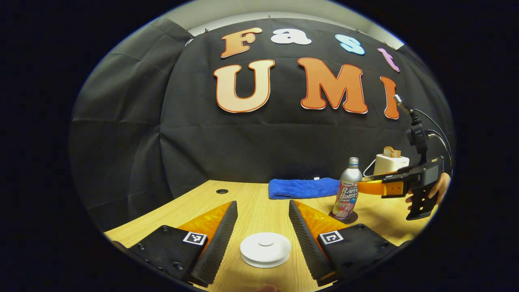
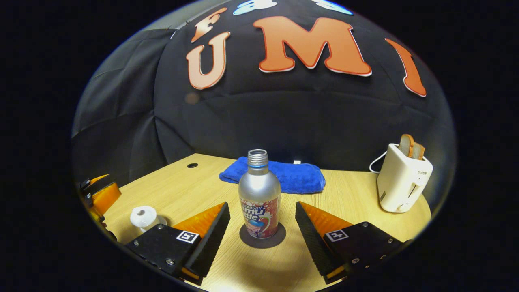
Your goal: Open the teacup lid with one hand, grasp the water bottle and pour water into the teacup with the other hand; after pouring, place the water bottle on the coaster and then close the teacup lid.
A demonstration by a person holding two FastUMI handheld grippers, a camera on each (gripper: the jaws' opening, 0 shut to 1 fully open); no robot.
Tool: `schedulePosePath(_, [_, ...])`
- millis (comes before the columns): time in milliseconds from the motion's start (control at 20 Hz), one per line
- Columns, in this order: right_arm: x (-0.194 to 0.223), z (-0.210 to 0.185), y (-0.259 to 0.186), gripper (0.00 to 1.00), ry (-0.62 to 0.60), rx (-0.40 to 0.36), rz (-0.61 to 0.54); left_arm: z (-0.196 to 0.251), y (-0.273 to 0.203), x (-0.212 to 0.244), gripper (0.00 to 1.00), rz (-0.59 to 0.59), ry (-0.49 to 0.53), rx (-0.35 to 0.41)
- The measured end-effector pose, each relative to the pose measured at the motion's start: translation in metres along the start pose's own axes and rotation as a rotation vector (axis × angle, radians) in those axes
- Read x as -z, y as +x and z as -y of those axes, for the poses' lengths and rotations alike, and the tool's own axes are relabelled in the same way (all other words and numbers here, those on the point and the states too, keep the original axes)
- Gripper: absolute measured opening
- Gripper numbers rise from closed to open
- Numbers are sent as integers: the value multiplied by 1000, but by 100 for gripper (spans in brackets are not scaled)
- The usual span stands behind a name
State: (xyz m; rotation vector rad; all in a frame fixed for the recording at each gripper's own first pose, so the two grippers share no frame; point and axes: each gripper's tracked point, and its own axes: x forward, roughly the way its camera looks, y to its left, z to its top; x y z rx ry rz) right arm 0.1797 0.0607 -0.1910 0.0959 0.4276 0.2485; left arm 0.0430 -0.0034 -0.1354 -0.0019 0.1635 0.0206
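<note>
1. Left gripper (image 1: 259, 239), low centre of the left gripper view: jaws spread wide, holding nothing. The teacup lid (image 1: 265, 248) sits between the fingers at the bottom centre, apart from both, resting on the wooden table (image 1: 251, 202).
2. Right gripper (image 2: 262, 235), low centre of the right gripper view: jaws wide open, nothing gripped. The water bottle (image 2: 259, 198) stands upright between the fingers, touching neither, on a dark round coaster (image 2: 262, 240); its neck is uncapped.
3. In the left gripper view the same bottle appears at right of centre, with the right gripper and the hand (image 1: 440, 188) holding it at the right edge, just beside the bottle.
4. In the right gripper view the white teacup (image 2: 142, 217), lid on, stands at lower left, near the left gripper body at the left edge.
5. Surroundings: a folded blue towel (image 2: 284, 176) lies behind the bottle, centre frame; a white toaster (image 2: 401, 182) with bread slices stands at right, cord trailing behind. Nothing lies between either gripper and its object.
</note>
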Motion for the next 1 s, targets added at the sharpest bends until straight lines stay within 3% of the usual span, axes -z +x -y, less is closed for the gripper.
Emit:
schedulePosePath(350, [-40, 0, -60, 97, -56, 31, 155, 4, -5, -17, 90, 6, -12, 8])
schedulePosePath(500, [-44, 2, -75, 97, -69, 49, 186, 7, -7, -27, 100, 23, 0, 12])
schedulePosePath(650, [-41, 6, -83, 97, -81, 67, 188, 11, -11, -37, 94, 39, 5, 19])
schedulePosePath(700, [-41, 6, -86, 97, -77, 68, 191, 13, -12, -40, 99, 48, 8, 20])
schedulePosePath(1000, [-35, 20, -98, 97, -74, 100, 204, 27, -17, -47, 99, 70, 4, 40])
